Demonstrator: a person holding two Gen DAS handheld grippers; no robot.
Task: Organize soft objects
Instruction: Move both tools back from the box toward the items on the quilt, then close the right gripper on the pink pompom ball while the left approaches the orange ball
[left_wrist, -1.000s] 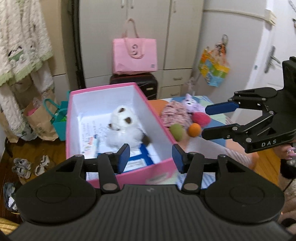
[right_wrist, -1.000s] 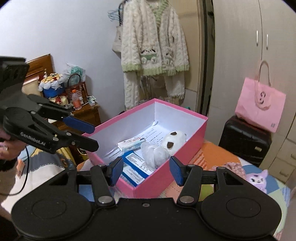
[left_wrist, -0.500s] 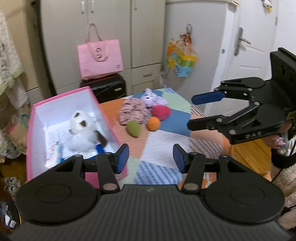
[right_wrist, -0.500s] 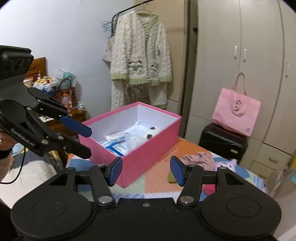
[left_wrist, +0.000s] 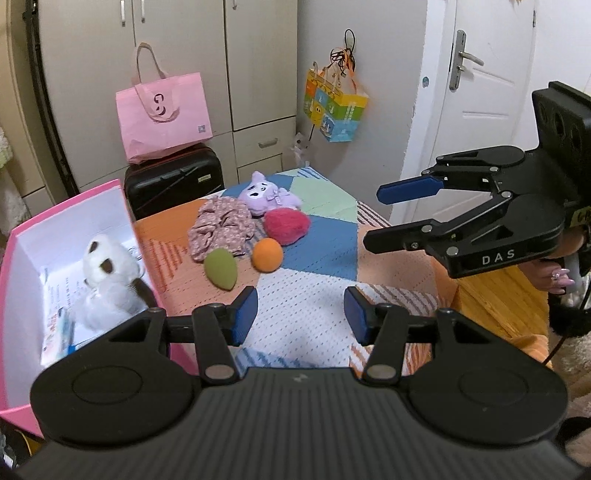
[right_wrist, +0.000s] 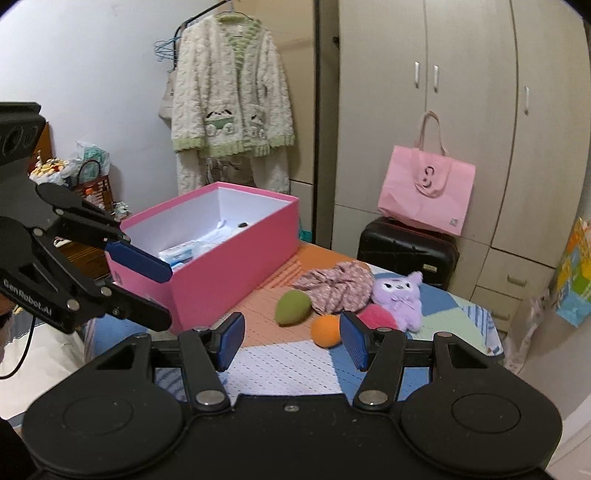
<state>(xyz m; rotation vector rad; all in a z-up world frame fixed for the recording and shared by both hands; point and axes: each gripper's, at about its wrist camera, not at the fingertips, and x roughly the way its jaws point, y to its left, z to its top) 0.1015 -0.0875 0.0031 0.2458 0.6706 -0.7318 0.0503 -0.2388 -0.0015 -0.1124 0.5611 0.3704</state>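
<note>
A pink box (left_wrist: 14, 236) (right_wrist: 229, 273) stands at the table's left and holds a white plush dog (left_wrist: 107, 280) on papers. On the patchwork cloth lie a floral fabric piece (left_wrist: 221, 229) (right_wrist: 338, 282), a purple plush (left_wrist: 267, 195) (right_wrist: 399, 299), a pink fuzzy ball (left_wrist: 288, 226) (right_wrist: 376, 317), an orange ball (left_wrist: 267, 254) (right_wrist: 325, 330) and a green sponge (left_wrist: 220, 268) (right_wrist: 292, 307). My left gripper (left_wrist: 301, 315) (right_wrist: 136, 284) is open and empty, above the cloth near the box. My right gripper (right_wrist: 291, 341) (left_wrist: 373, 218) is open and empty, right of the toys.
A pink tote bag (left_wrist: 162, 114) sits on a black suitcase (left_wrist: 173, 181) behind the table, by the wardrobe. A colourful bag (left_wrist: 334, 110) hangs on the wall next to a white door (left_wrist: 491, 92). A fluffy cardigan (right_wrist: 229, 99) hangs behind the box.
Both views have swung right, from the box to the loose toys. Both grippers stayed open and empty, and the white plush dog remains in the box.
</note>
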